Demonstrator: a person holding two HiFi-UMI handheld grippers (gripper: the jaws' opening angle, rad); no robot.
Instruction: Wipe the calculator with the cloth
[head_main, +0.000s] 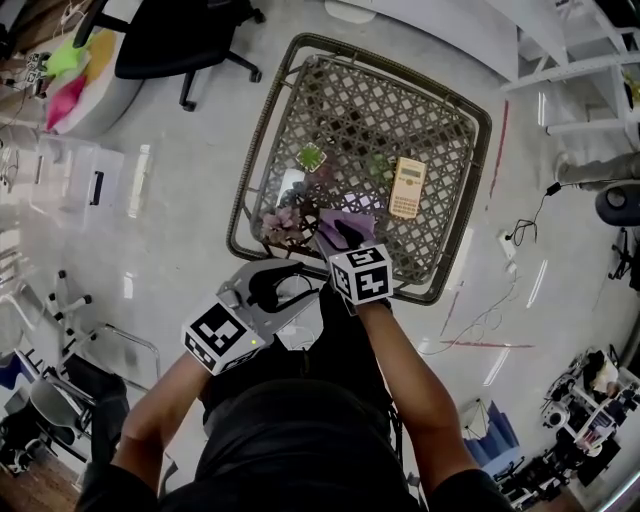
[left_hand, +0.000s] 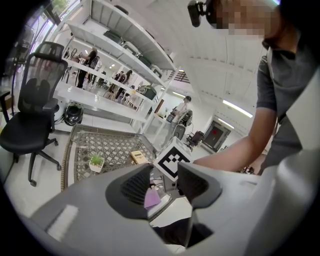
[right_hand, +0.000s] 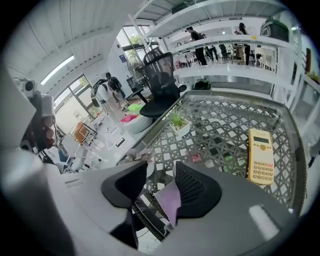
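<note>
A yellow calculator (head_main: 408, 187) lies flat on the lattice table (head_main: 262, 150), toward its right side; in the right gripper view the calculator (right_hand: 261, 156) is ahead and to the right. A purple cloth (head_main: 366, 228) lies at the table's near edge. My right gripper (head_main: 347, 236) points down at it. In the right gripper view the cloth (right_hand: 169, 201) rests against the right pad, and a gap shows to the left pad, so the right gripper (right_hand: 160, 176) is open. My left gripper (head_main: 290, 275) hangs off the table's near edge, and its jaws (left_hand: 165, 172) are open and empty.
A small potted plant (head_main: 311, 157), a bunch of dried pinkish flowers (head_main: 283, 222) and small green bits (head_main: 378, 165) stand on the table's left and middle. A black office chair (head_main: 180, 40) is beyond the table at the upper left. Cables run over the floor at the right.
</note>
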